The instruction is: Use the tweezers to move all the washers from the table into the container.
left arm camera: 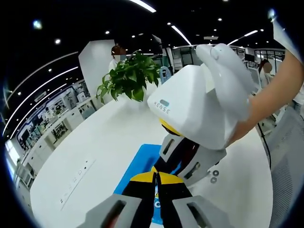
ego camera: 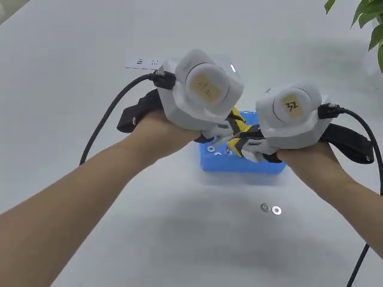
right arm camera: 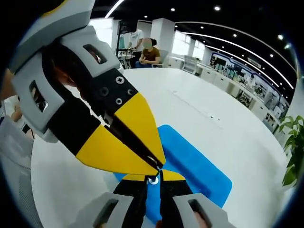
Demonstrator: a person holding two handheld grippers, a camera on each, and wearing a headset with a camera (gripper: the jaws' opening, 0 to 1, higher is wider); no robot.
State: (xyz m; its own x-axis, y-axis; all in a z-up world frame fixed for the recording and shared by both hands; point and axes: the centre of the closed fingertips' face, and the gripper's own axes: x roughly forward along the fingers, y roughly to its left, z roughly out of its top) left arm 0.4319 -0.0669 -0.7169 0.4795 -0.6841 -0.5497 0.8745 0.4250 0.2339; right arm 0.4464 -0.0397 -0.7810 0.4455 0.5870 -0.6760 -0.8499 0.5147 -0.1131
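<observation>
Two loose washers [ego camera: 270, 209] lie side by side on the desk [ego camera: 179, 239], just in front of the blue container [ego camera: 263, 164], so your job is not finished. A few stored washers [ego camera: 216, 150] show inside the container near its left end; by that count you look past the halfway mark, though your hands hide much of the container.

You hold both hands close together above the container, each claw tipped down and inward so the yellow tips almost meet. Your left claw [left arm camera: 156, 176] is clenched, pads pressed flat together. A thin dark line runs between them, and I cannot tell whether that is the tweezers. Your right claw [right arm camera: 153, 176] has its jaws drawn near with a narrow slit between them. One small washer [right arm camera: 153, 180] sits right at that slit, but I cannot tell whether it is gripped or lying in the container below.
</observation>
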